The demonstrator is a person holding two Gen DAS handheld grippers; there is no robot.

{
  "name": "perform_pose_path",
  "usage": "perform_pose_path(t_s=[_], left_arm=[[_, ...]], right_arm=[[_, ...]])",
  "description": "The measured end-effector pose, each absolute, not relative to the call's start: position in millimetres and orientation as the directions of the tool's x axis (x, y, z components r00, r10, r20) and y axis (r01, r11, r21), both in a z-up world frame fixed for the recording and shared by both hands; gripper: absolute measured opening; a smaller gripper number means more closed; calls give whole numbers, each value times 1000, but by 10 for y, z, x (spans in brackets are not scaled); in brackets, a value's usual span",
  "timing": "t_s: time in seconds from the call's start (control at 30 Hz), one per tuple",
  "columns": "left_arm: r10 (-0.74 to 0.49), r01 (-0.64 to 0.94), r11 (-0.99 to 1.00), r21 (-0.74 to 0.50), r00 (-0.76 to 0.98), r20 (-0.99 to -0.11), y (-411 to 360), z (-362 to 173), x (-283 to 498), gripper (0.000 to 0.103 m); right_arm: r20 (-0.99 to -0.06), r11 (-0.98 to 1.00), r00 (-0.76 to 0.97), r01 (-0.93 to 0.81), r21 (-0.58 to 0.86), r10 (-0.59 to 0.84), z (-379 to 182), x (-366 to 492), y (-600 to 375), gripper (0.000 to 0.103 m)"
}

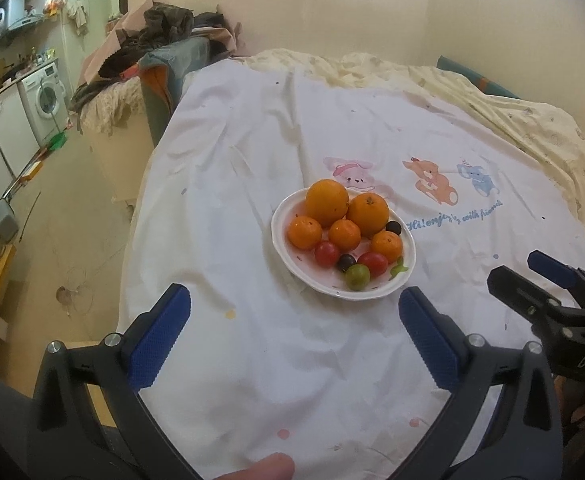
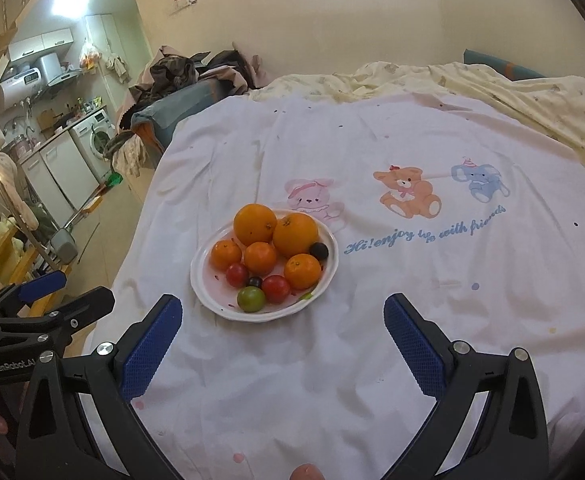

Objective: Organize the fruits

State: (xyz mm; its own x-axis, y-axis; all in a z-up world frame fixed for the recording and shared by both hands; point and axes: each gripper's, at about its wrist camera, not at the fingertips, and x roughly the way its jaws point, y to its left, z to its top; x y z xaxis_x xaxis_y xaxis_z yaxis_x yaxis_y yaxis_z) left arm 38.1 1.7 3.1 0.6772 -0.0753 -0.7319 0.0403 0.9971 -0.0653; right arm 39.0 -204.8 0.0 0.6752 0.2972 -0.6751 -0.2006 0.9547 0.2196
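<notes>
A white plate (image 1: 406, 268) (image 2: 204, 280) sits on a white printed bedsheet (image 1: 252, 168) (image 2: 372, 320). It holds two big oranges (image 1: 327, 203) (image 2: 255, 224), three small tangerines (image 1: 305, 233) (image 2: 226, 255), two red cherry tomatoes (image 1: 327, 253) (image 2: 276, 288), a green tomato (image 1: 357, 277) (image 2: 251, 299) and two dark grapes (image 1: 393, 227) (image 2: 319, 251). My left gripper (image 1: 294, 306) is open and empty, just short of the plate. My right gripper (image 2: 282, 314) is open and empty, near the plate's front right; it also shows in the left wrist view (image 1: 532, 280).
The bed's left edge drops to a tiled floor (image 1: 72, 248). A pile of clothes (image 1: 164, 28) lies at the far left corner. A cream quilt (image 2: 512, 92) is bunched along the far right. A washing machine (image 1: 46, 98) stands in the kitchen at left.
</notes>
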Motion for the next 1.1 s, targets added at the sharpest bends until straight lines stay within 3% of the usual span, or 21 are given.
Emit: perform_pose_path(t_s=[1.1], left_arm=[[-80, 36, 996, -76, 672, -736, 13, 22, 393, 103]], right_arm=[[-682, 958, 672, -188, 218, 288, -10, 420, -2081, 103]])
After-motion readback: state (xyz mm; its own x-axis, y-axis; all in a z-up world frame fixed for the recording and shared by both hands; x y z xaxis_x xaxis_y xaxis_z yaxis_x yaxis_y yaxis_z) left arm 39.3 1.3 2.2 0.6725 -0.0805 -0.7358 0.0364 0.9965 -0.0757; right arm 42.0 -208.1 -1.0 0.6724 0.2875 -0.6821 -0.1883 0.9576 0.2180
